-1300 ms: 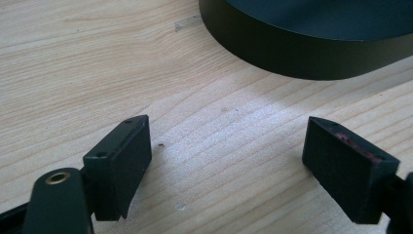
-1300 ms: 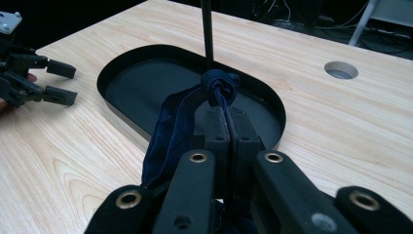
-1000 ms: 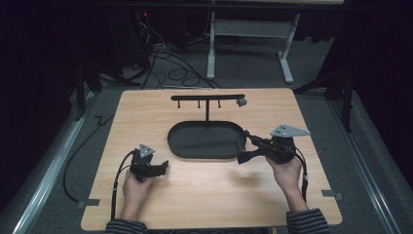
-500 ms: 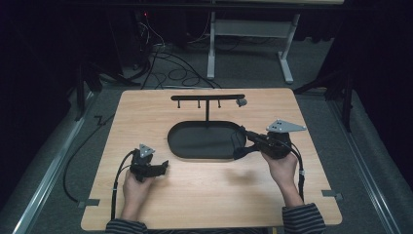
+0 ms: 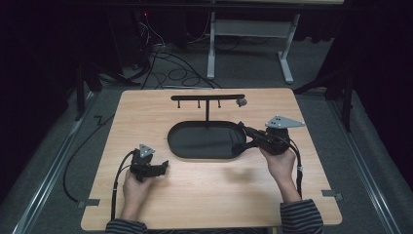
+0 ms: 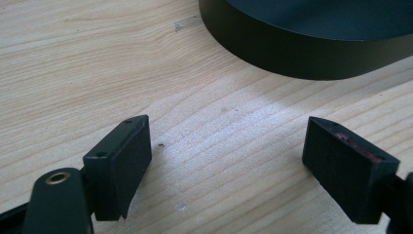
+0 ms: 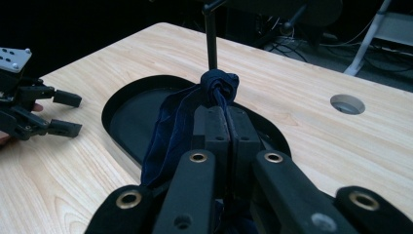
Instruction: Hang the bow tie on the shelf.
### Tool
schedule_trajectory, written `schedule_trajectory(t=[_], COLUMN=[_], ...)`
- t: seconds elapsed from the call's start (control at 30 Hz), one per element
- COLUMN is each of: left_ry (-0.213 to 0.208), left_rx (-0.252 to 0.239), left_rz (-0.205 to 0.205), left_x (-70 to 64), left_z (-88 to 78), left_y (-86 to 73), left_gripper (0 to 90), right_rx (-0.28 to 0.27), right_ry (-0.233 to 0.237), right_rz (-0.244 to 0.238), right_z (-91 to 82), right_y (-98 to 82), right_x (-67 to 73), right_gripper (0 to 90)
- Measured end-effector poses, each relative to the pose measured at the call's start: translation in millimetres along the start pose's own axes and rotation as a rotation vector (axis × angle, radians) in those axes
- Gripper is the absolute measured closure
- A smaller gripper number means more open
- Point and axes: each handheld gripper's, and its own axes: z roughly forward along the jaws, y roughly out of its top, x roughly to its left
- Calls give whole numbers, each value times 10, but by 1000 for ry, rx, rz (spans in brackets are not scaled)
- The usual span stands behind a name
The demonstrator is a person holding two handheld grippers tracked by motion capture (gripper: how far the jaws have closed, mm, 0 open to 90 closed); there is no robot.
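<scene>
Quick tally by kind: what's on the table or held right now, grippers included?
Grippers: 2, left gripper with jaws apart, right gripper clamped on the cloth
Black oval tray: 1
Black T-shaped rack: 1
Dark blue cloth: 1
Total: 5

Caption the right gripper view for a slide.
Right gripper shut on a dark blue cloth above the black oval tray; open left gripper beyond.
</scene>
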Motion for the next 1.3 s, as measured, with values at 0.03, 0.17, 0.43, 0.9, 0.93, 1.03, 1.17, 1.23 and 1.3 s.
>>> schedule_trajectory(t=[0.03, 0.17, 0.43, 0.9, 0.93, 1.03, 1.17, 1.23, 1.3], left_ry=[0, 0, 0, 0, 0, 0, 0, 0, 0], left_rx=[0, 0, 0, 0, 0, 0, 0, 0, 0], left_rz=[0, 0, 0, 0, 0, 0, 0, 0, 0], left_x=[0, 0, 0, 0, 0, 0, 0, 0, 0], left_z=[0, 0, 0, 0, 0, 0, 0, 0, 0], left_y=[0, 0, 0, 0, 0, 0, 0, 0, 0], left_gripper=[186, 186, 186, 186, 186, 186, 186, 186, 186], right_rx=[-3, -7, -16, -25, -27, -27, -31, -36, -38], right_ry=[0, -3, -10, -21, -25, -27, -28, -26, -26], right_rz=[-8, -4, -10, -16, -17, -18, -17, -12, -12], right_z=[2, 12, 22, 57, 61, 68, 72, 75, 74], right_y=[11, 36, 100, 223, 231, 263, 282, 304, 310], right_x=[-5, -21, -31, -57, -58, -59, -65, -85, -91], right_gripper=[900, 900, 900, 900, 900, 900, 900, 900, 900])
